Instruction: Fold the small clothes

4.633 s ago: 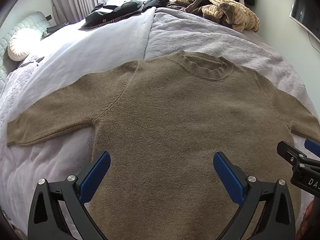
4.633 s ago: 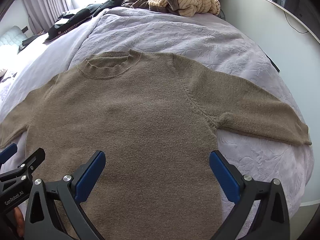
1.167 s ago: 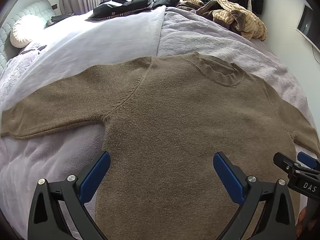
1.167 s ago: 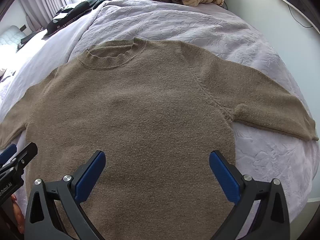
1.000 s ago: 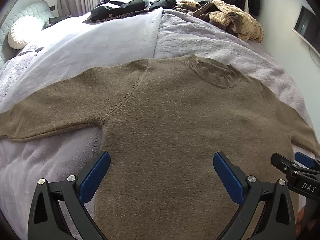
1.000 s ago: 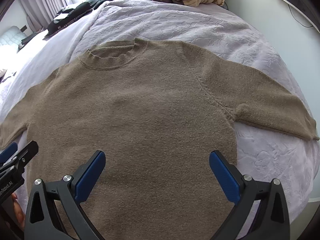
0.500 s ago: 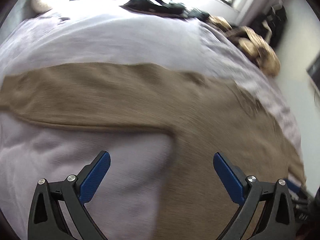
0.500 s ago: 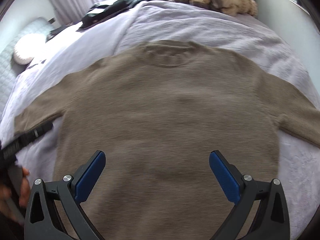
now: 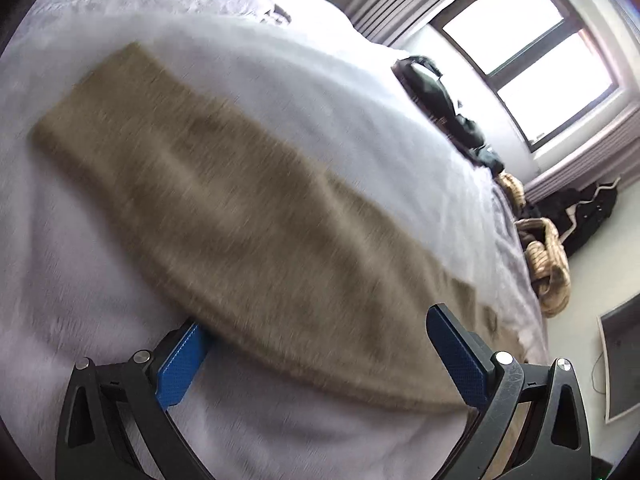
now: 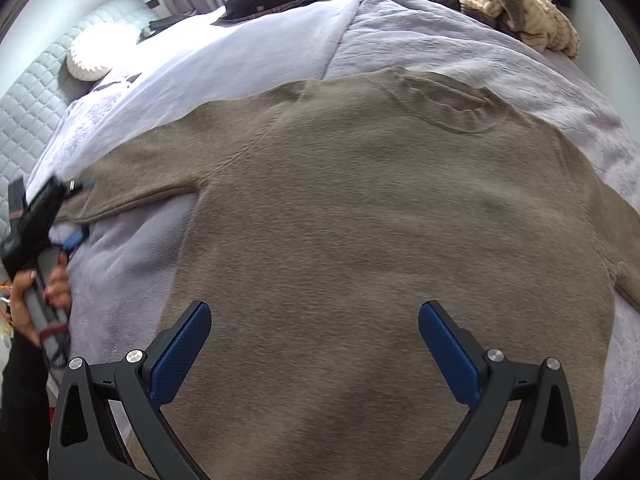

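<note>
So far nothing was folded; the brown sweater (image 10: 380, 208) lay flat, face up, on the lilac bedspread (image 10: 440, 40), filling the middle of the right wrist view, collar toward the top; my right gripper (image 10: 314, 340) hung spread and empty over its lower body; my left gripper (image 9: 316, 352), also spread, was at the left sleeve (image 9: 224, 208), one pad at its lower edge, though blur hid any contact; both sleeves and the body remained to fold.
</note>
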{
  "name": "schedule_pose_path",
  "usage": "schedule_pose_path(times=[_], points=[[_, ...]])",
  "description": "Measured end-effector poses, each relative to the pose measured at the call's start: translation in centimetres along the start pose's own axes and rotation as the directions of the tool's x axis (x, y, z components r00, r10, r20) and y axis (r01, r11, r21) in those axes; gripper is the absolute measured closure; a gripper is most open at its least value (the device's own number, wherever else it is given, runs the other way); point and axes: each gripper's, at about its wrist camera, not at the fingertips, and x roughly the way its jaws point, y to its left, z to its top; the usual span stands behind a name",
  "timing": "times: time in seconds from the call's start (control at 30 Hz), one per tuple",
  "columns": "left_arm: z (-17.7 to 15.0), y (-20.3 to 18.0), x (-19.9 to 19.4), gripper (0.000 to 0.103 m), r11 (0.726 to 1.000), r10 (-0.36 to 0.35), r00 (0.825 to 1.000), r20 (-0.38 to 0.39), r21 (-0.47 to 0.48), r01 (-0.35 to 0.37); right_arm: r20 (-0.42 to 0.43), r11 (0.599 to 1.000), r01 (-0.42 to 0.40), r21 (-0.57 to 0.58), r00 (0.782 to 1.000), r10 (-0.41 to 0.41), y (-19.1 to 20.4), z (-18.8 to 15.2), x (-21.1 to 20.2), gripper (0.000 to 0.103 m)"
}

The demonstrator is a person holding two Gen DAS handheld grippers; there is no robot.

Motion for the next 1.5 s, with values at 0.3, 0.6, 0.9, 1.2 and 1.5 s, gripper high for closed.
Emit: schedule_pose_path(times=[0.3, 0.6, 0.9, 1.2, 1.5], points=[[2.0, 0.9, -0.1, 0.097, 0.995, -0.081, 0.993, 0.086, -0.054, 0.085, 0.021, 0.999, -0.042, 0.016, 0.999, 0.042, -0.4, -0.6, -0.8, 0.0], [-0.6, -14.3, -4.2, 0.097, 0.909, -0.325, 0.942, 0.08, 0.303, 0.288, 0.13, 0.987, -0.127, 0.095, 0.985, 0.114, -4.4, -1.0, -3.5, 0.0], [-11.4, -34.6, 2.0, 0.097, 0.725, -0.353, 0.915, -0.197, 0.561, 0.4, 0.207, 0.957, -0.132, 0.259, 0.975, 0.078, -13.7, -2.8, -6.3, 0.0], [-21.8, -37.6, 10.8, 0.097, 0.657, -0.056, 0.945, -0.323, 0.701, 0.278, 0.177, 0.912, -0.109, 0.396, 0.983, 0.04, -21.3, -5.5, -5.7, 0.0], [-18.0, -34.9, 5.2, 0.031, 0.63, -0.138, 0.944, -0.299, 0.709, 0.316, 0.168, 0.967, -0.016, 0.254, 0.985, -0.028, -19.7, -1.5, -4.7, 0.0]])
